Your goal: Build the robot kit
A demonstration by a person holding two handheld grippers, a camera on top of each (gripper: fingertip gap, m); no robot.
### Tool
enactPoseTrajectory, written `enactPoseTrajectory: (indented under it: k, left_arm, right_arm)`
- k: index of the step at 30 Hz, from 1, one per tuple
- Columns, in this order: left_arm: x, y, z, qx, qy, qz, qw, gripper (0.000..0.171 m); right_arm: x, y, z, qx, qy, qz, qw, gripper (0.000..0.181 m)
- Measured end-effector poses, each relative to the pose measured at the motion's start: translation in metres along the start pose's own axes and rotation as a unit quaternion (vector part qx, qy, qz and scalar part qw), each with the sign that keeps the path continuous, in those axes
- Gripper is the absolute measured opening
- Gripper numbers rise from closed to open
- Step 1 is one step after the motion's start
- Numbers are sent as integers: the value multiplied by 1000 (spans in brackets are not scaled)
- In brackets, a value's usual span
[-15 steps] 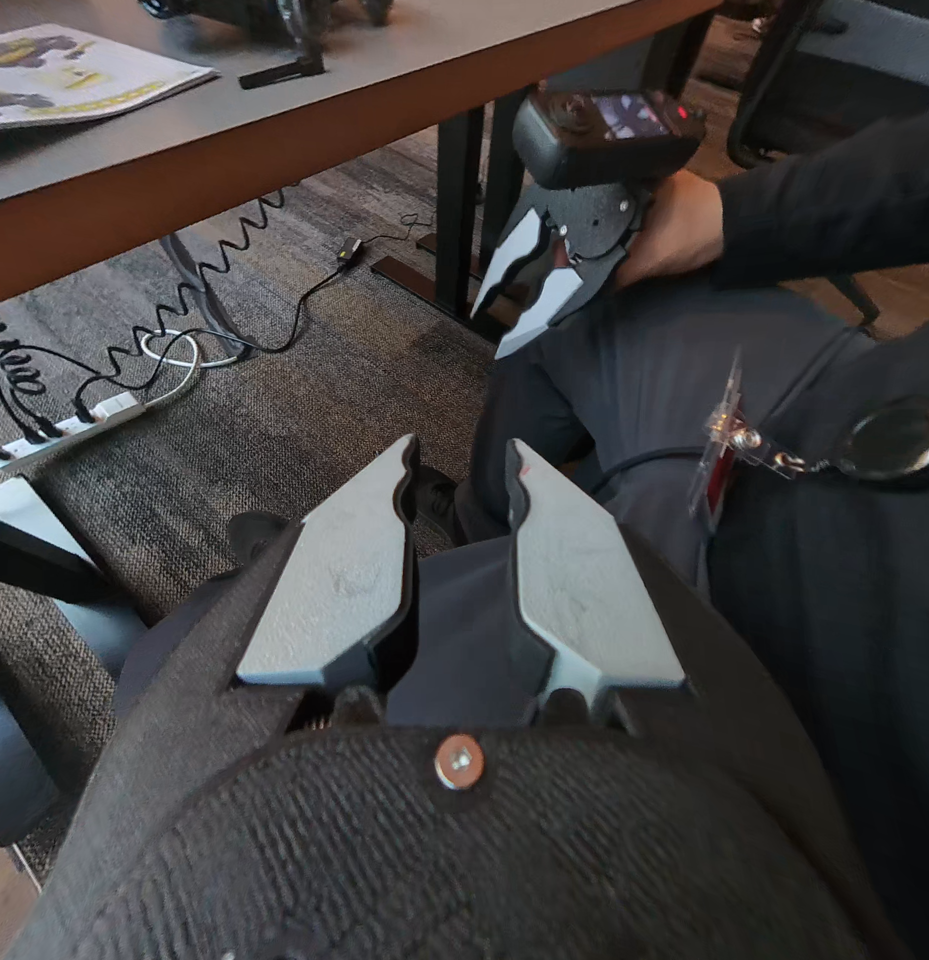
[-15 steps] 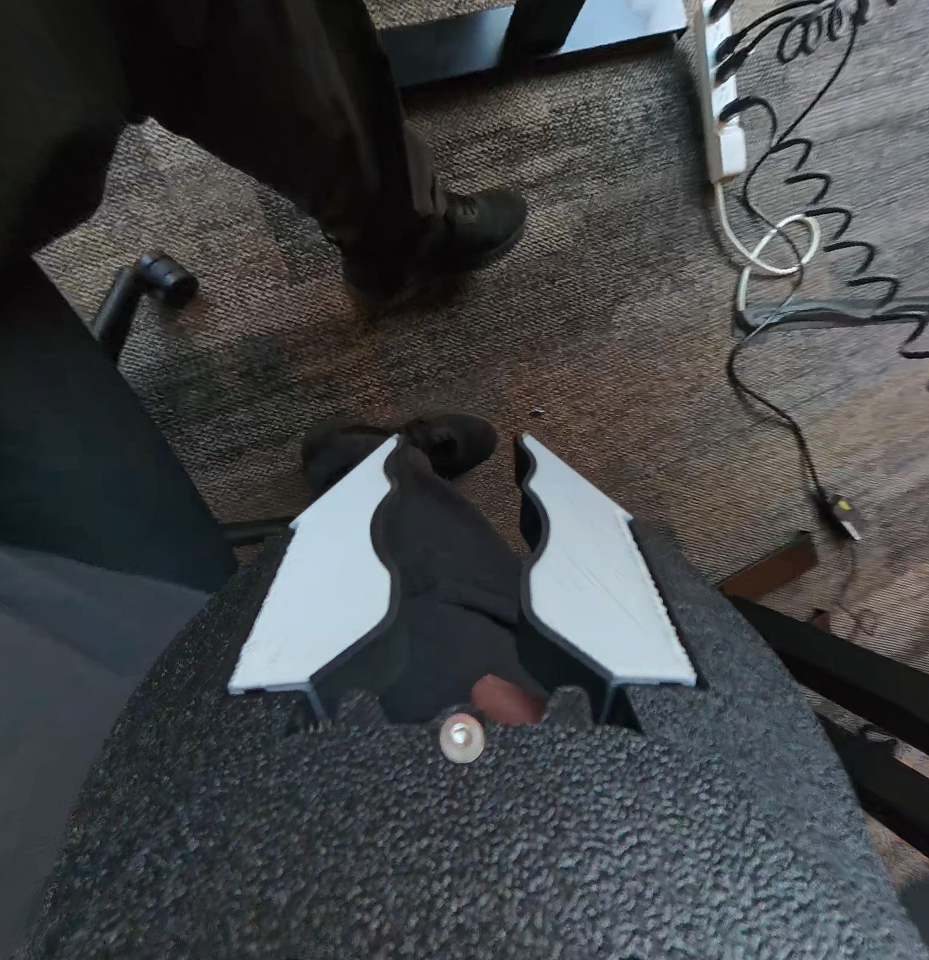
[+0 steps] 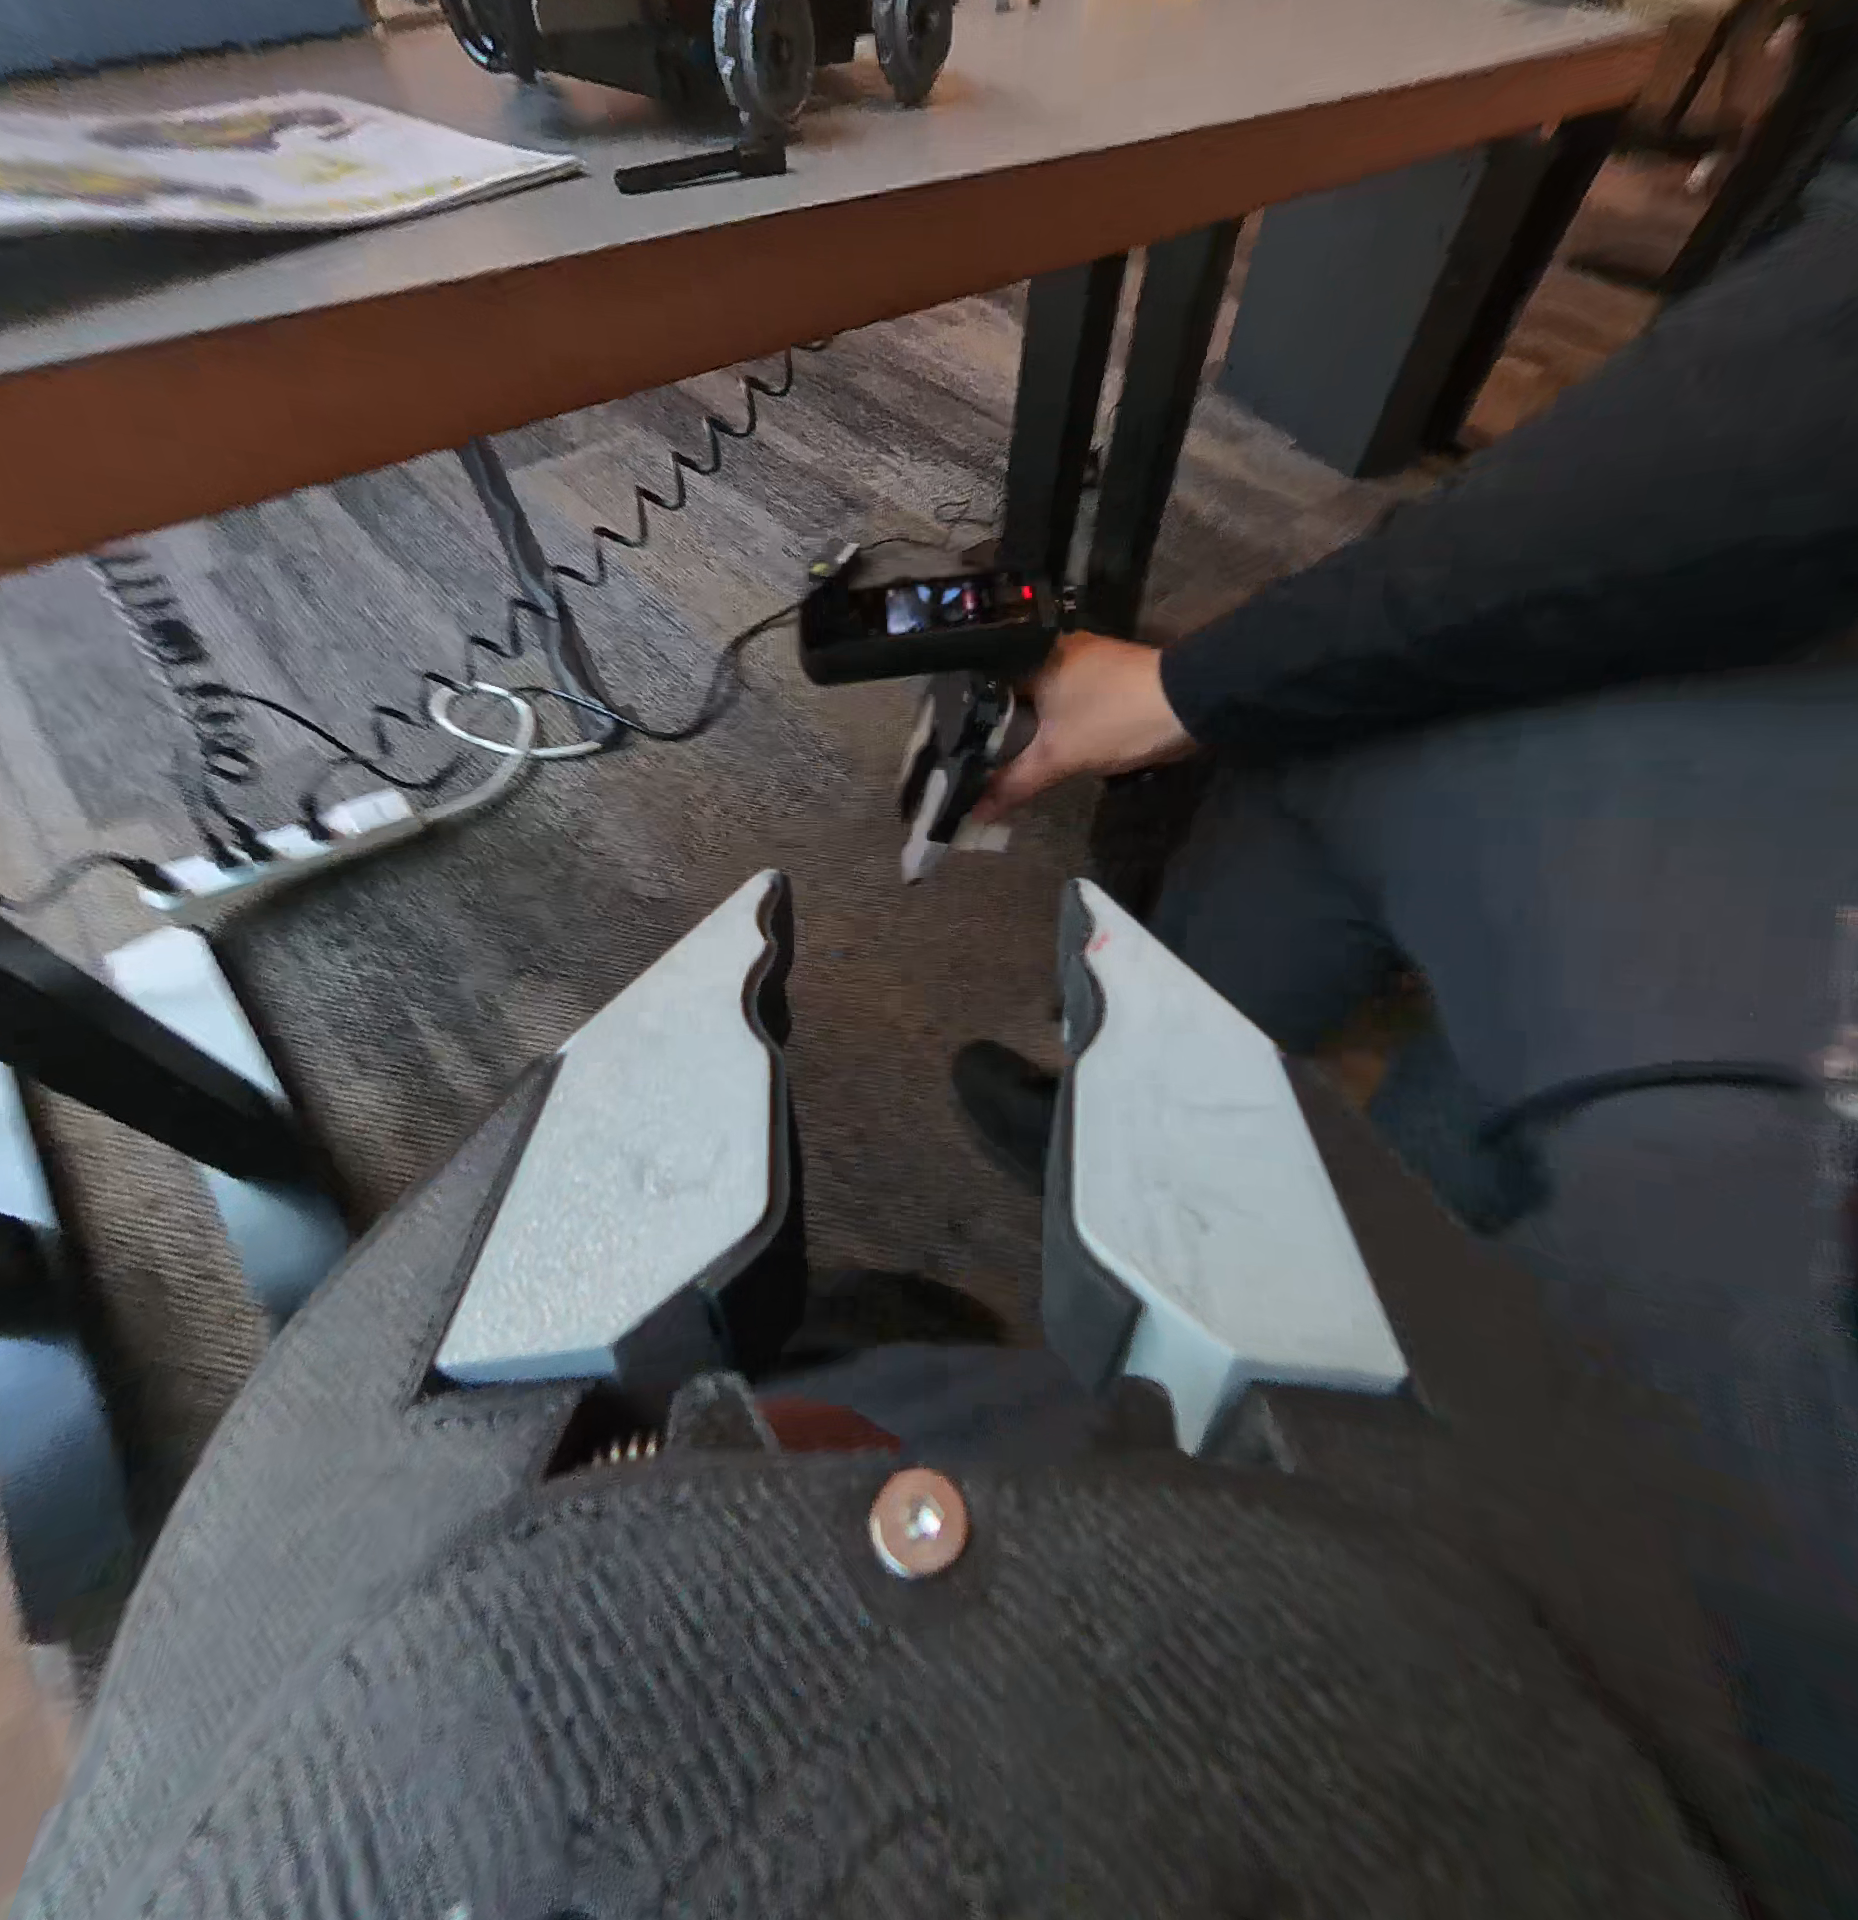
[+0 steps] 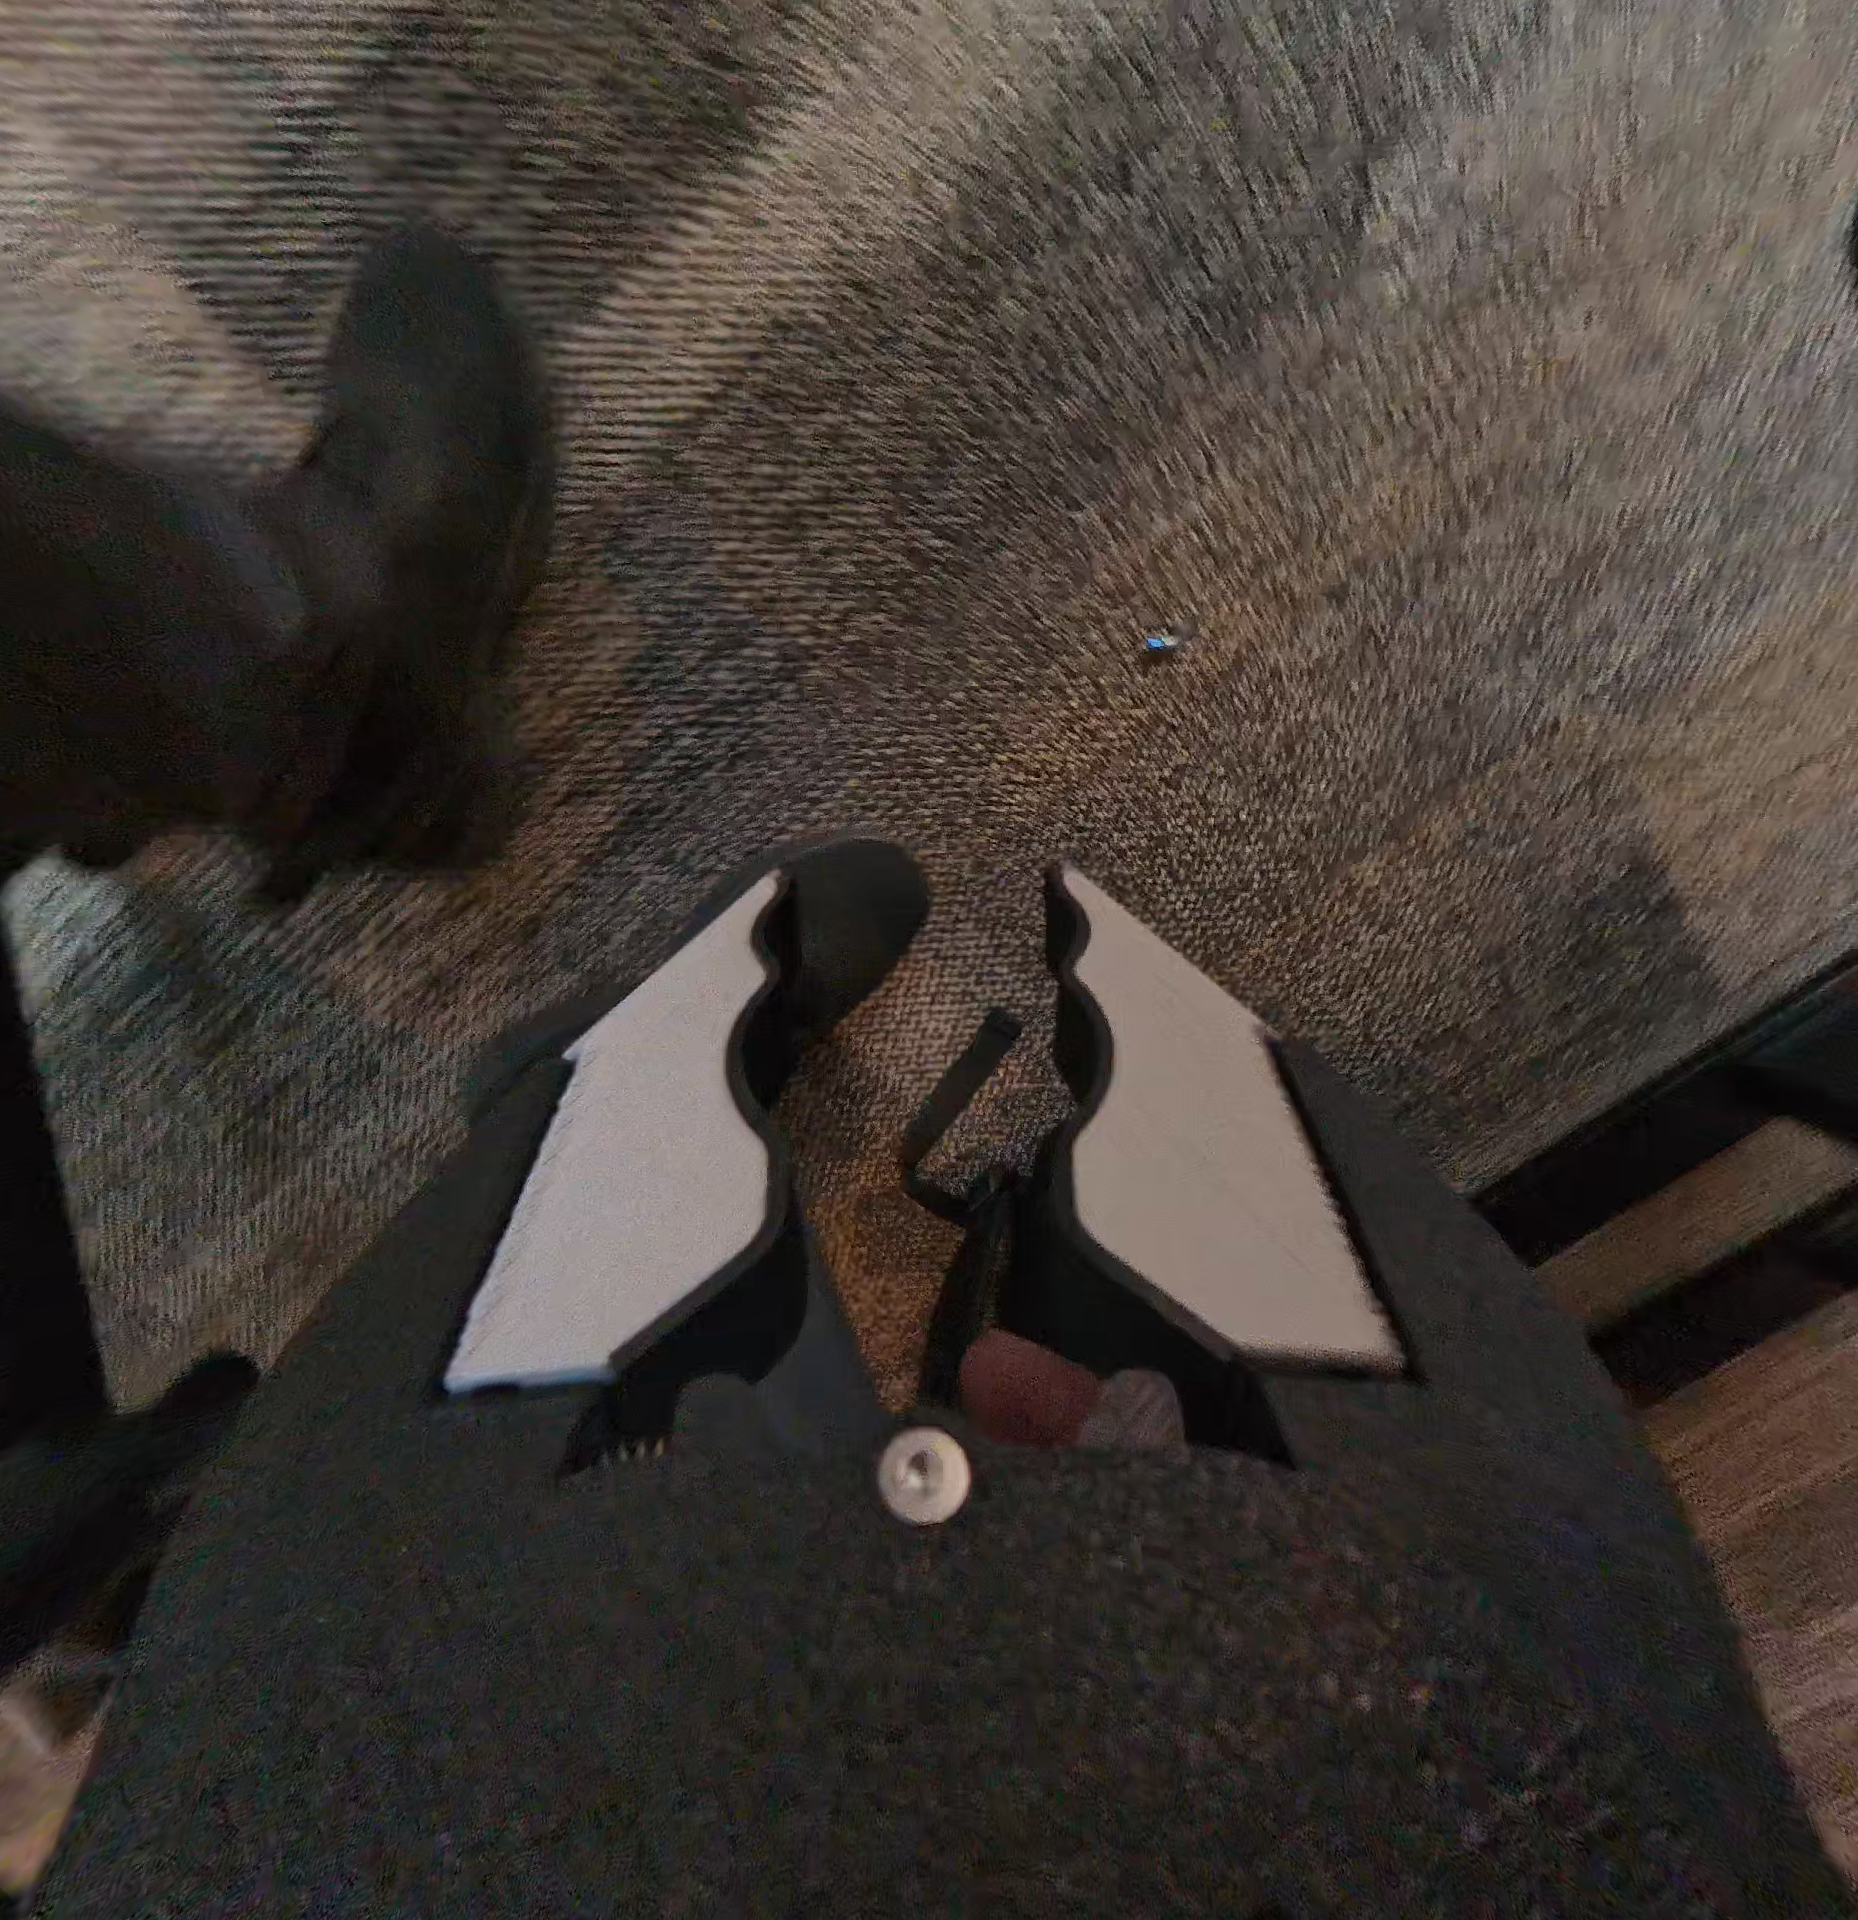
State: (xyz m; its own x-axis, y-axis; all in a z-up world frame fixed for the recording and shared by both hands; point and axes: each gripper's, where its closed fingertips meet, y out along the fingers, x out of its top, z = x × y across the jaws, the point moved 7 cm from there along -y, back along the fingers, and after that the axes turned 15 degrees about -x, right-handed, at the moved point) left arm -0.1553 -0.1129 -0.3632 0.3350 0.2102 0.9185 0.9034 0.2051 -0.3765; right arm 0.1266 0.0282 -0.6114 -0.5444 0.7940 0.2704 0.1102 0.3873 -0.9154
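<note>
My left gripper [image 3: 923,894] is open and empty, held above the grey carpet [image 3: 634,935] below the table's front edge [image 3: 489,343]. My right gripper [image 4: 917,883] is open and empty, very close over the carpet [image 4: 1216,416]. A thin black strip [image 4: 966,1091] shows between its fingers; I cannot tell whether it lies on the carpet or belongs to the gripper. A tiny shiny speck [image 4: 1164,639] lies on the carpet ahead. In the left wrist view the right gripper [image 3: 935,821] hangs low by the floor, held by a hand [image 3: 1081,727] in a dark sleeve.
A booklet [image 3: 229,156] and a black wheeled device [image 3: 717,52] lie on the table. A white power strip [image 3: 281,842] and coiled black cables [image 3: 634,509] lie on the carpet. Black table legs [image 3: 1112,436] stand behind. A dark shoe [image 4: 416,540] is left of the right gripper. Tip to tip, the grippers are about 40 centimeters apart.
My right gripper has dropped from lap height to just above the carpet. My left gripper has moved off the leg, tilted up toward the table and opened wider.
</note>
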Motion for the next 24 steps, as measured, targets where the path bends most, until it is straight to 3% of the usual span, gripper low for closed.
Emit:
enactPoseTrajectory:
  k: [3,5,7,10,15,20,24]
  left_arm:
    - [-24,25,37,56,81,21,995,50]
    - [-47,36,63,102,88,9,991,48]
    - [-46,37,78,129,103,1,986,46]
    - [-52,37,91,117,100,2,988,39]
    - [-52,32,112,136,67,-21,988,38]
    - [-65,22,117,150,65,-10,986,35]
    - [-82,12,119,159,51,11,986,35]
  right_arm:
    - [-7,90,-24,-2,82,51,995,44]
    - [-19,146,-33,2,128,76,989,45]
    - [-29,193,-39,-1,150,84,985,43]
    - [-37,248,-38,-8,147,86,985,37]
    - [-33,310,-32,-32,176,90,980,35]
    - [-29,346,-35,-59,192,106,974,34]
    - [-21,368,-41,-53,263,120,956,35]
